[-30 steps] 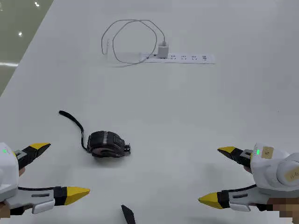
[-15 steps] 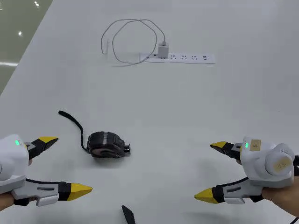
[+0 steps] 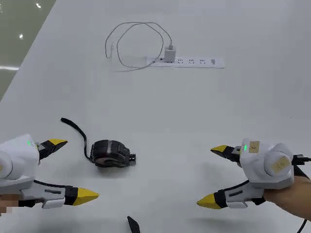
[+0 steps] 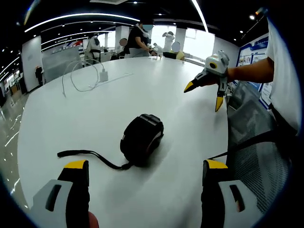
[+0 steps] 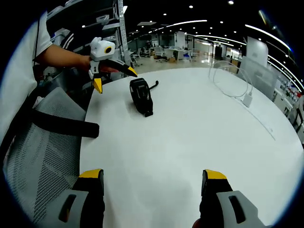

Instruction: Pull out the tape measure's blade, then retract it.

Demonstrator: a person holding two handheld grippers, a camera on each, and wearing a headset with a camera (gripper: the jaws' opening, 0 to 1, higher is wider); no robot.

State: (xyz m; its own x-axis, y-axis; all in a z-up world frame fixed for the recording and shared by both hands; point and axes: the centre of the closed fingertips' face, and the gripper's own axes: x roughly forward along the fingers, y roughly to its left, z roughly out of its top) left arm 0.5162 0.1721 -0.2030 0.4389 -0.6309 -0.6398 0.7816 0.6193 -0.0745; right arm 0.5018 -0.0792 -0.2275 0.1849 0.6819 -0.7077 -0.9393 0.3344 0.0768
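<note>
A black tape measure (image 3: 111,154) lies on the white table (image 3: 184,116), its black wrist strap (image 3: 75,128) trailing to the left; the blade looks fully wound in. My left gripper (image 3: 73,170) stands open just left of it, yellow fingertips (image 3: 87,195) apart. In the left gripper view the tape measure (image 4: 142,137) sits ahead between the jaws. My right gripper (image 3: 212,174) is open well to the right, pointing toward the tape measure (image 5: 141,95), which lies far ahead in the right gripper view. Nothing is held.
A white power strip (image 3: 187,61) with a plugged charger and looped white cable (image 3: 133,43) lies at the back of the table. A small black object (image 3: 133,224) rests at the near edge. A mesh chair (image 5: 42,142) stands beside the table.
Both grippers have moved inward toward the tape measure, the left rising and the right shifting left. The tape measure has not moved.
</note>
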